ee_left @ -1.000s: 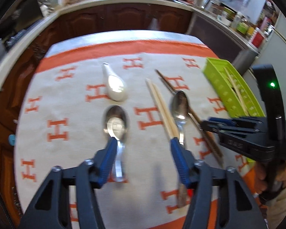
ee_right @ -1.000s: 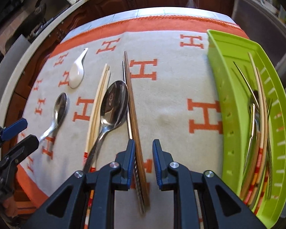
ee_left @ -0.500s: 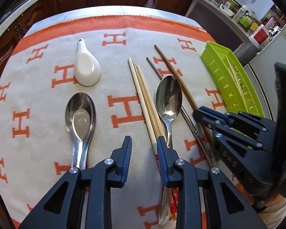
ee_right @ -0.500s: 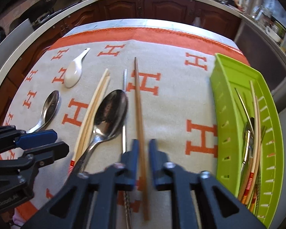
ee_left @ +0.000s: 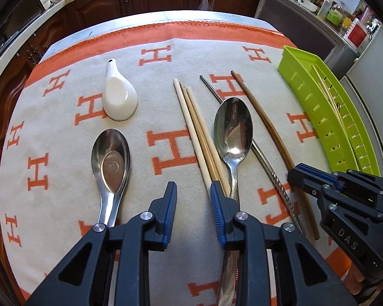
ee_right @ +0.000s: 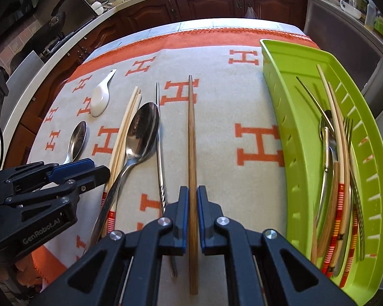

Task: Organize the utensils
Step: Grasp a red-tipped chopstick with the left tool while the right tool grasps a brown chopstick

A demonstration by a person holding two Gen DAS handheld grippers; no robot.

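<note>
Progress is, I judge, about half: the green tray (ee_right: 275, 107) to the right of my right claw (ee_right: 192, 211) already holds several chopsticks, a fork and some metal pieces, while seven or so things wait on the cloth (ee_right: 229, 117). My right claw is closed on the brown chopstick (ee_right: 191, 137), which points straight ahead between the fingers. Just to its left lies the thin metal chopstick (ee_right: 160, 153) with a twisted end, then the big steel spoon (ee_right: 143, 132), smooth and shiny. My left claw (ee_left: 193, 211) stands half open and holds nothing; the pale wooden chopsticks (ee_left: 199, 137) run ahead from its right finger, the short steel spoon (ee_left: 111, 160) lies ahead to its left, and the white ceramic spoon (ee_left: 118, 99), glossy and rounded, lies further ahead. The cloth looks soft and woolly.
</note>
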